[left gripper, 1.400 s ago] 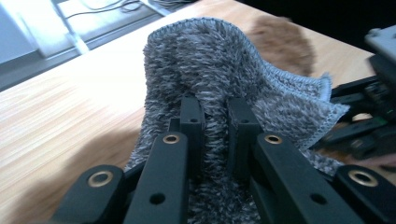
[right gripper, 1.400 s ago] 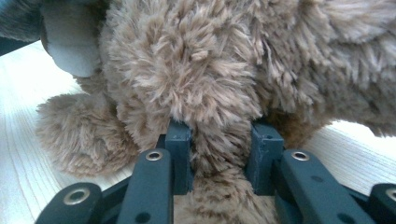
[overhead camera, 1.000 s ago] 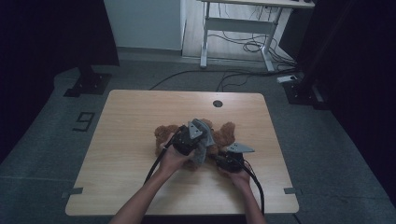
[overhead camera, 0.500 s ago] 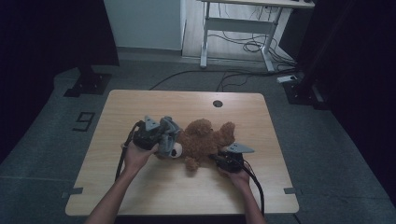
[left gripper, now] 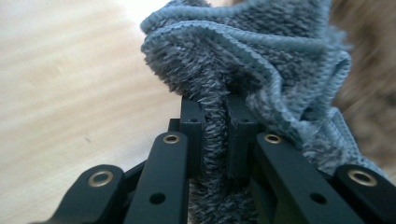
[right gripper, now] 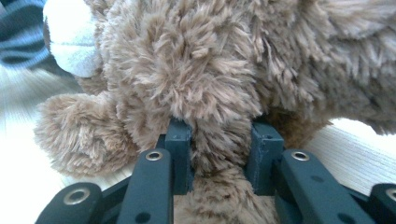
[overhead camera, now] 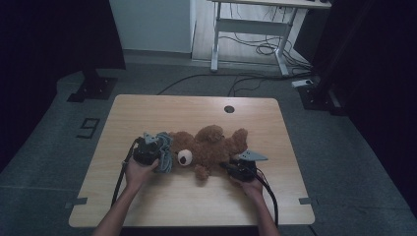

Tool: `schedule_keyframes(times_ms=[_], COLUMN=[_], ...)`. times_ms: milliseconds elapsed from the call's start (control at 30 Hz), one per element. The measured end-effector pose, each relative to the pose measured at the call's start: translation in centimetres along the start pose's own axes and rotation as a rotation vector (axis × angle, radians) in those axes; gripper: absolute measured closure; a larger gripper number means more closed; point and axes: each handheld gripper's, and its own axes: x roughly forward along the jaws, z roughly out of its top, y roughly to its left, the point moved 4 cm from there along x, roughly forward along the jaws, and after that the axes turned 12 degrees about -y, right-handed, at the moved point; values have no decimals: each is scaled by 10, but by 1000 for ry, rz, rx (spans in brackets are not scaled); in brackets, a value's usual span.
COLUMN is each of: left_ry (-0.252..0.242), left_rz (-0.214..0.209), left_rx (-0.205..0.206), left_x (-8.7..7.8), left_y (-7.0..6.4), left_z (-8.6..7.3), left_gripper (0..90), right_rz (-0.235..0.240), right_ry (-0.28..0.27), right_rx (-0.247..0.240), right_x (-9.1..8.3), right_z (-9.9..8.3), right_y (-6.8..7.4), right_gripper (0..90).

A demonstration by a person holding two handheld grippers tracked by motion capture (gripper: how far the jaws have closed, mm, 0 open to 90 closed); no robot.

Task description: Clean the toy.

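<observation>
Your teddy bear (overhead camera: pixel 209 147) lies on the table (overhead camera: pixel 196 105), near its middle. The cloth (overhead camera: pixel 164 150) sits against its left side, your grippers flanking both.

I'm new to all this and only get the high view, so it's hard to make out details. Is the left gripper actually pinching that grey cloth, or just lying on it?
Observer: Pinching. In the left gripper view the left gripper has its jaws shut on a fold of the cloth.
Operator: And the right one, by the bear?
Observer: The right gripper has a tuft of the bear clamped between its jaws.
Operator: Which part of the bear?
Observer: I can't tell exactly; a limb lies just beside the jaws on the table.
</observation>
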Motion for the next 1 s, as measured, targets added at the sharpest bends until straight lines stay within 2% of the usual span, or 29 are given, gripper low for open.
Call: schedule_keyframes(times_ms=[67,133,233,300,367,400,433,500,600,633,700,767,833,900,1000], left_ry=[2,-5,-5,-22,-73,-97,-140,-192,-228,-227,-219,-192,-166,-134,-97], left_rz=[-10,-20,-30,-30,-52,-58,-54,-67,-98,-116,-126,-133,-129,-106,-103], left_rx=[-18,-43,-52,-57,-86,-88,-64,-32,6,22,48,80,102,129,98], left_x=[5,6,2,-4,-19,-25,-36,-49,-55,-52,-44,-28,-15,-1,13], left_y=[-2,-1,3,6,9,8,5,-5,-23,-32,-44,-59,-67,-71,-65], left_z=[-9,-10,-3,6,23,30,43,63,87,96,108,121,126,127,121], left_gripper=[795,795,793,792,791,790,790,789,788,788,788,786,784,783,783], right_rz=[-2,-2,-2,-3,-5,-5,-5,-4,-11,-11,-13,-14,-13,-13,-10], right_ry=[-1,-2,-3,0,1,2,2,1,0,0,1,0,0,-2,-2], right_rx=[0,3,4,5,6,7,7,1,-2,-2,-5,-7,-7,-8,-12], right_x=[0,1,2,2,2,2,2,2,2,2,2,2,2,1,1], right_z=[0,0,1,1,1,1,1,1,1,1,1,0,0,0,0], right_y=[0,-1,-2,-3,-3,-3,-3,-3,-1,-1,0,0,0,0,0], right_gripper=[668,669,670,670,670,670,669,670,669,669,669,669,669,669,669])
